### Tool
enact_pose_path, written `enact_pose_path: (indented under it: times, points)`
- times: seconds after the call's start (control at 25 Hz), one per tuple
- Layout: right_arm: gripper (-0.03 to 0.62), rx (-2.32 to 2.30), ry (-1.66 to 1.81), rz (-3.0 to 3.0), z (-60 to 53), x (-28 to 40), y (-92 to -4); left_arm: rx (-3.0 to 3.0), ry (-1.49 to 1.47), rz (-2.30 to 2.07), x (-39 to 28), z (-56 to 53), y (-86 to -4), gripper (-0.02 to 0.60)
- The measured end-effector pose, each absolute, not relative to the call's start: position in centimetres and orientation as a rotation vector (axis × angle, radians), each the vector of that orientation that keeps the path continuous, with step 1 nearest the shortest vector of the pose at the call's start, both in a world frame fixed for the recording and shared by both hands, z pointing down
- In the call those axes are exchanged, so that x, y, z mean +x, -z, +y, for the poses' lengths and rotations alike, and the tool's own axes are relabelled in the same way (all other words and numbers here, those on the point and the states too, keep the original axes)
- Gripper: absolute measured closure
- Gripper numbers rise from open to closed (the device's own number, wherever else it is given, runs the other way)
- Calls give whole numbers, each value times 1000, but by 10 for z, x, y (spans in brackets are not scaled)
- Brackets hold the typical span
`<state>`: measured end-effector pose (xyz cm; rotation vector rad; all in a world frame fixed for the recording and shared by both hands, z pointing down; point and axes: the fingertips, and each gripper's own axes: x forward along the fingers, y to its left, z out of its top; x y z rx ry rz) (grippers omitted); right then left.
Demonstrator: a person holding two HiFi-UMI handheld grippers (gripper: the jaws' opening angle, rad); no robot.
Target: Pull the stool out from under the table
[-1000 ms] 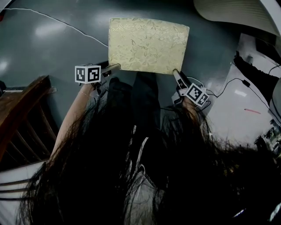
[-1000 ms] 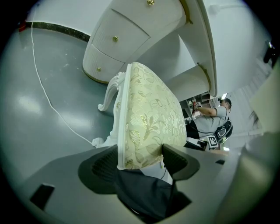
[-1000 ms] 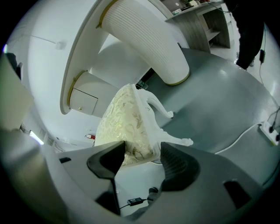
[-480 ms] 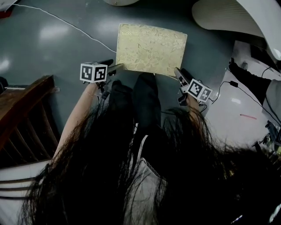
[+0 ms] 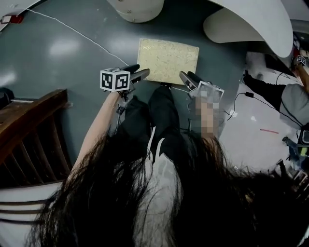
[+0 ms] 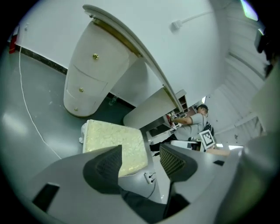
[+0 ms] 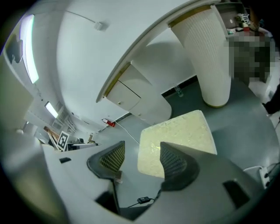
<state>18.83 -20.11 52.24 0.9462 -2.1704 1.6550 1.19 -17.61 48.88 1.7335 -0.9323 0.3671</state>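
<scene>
A glossy grey floor (image 5: pixel 72 72) fills the room beneath you, with a thin white cable (image 5: pixel 72 30) trailing across it at the upper left and a dark wooden chair (image 5: pixel 29 125) at your left side. The white desk (image 5: pixel 260 19) curves across the top right, and its rounded pedestal (image 5: pixel 135 8) stands on the floor at the top.

The stool (image 5: pixel 167 60), with its pale yellow patterned cushion, sits in the open on the floor just in front of your legs, near the pedestal and the edge of the desk but apart from both.

Your left hand-held gripper (image 5: pixel 140 73) hangs at the stool's near left corner. In the left gripper view, the jaws of this hand-held gripper (image 6: pixel 140 164) are apart and closing, and the pads press on nothing; the stool (image 6: pixel 116 142) lies beyond them, partly behind the left jaw.

Your right hand-held gripper (image 5: pixel 188 78) hangs at the stool's near right corner. In the right gripper view, its jaws (image 7: pixel 142 162) stand apart with only floor between them, and the stool (image 7: pixel 179 135) shows past the right jaw
</scene>
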Motion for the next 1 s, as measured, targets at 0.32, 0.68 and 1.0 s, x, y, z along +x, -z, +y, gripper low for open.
enact_pose_path:
  times: [0.32, 0.68, 1.0]
  points:
    - [335, 911, -1575, -2305, -183, 154, -420, 1847, -167, -965, 35, -182, -378, 331]
    - [443, 974, -1430, -2463, -160, 135, -314, 2045, -95, -986, 21, -170, -264, 390]
    - [498, 1100, -1332, -2530, -88, 93, -258, 2174, -60, -915, -16, -113, -203, 430]
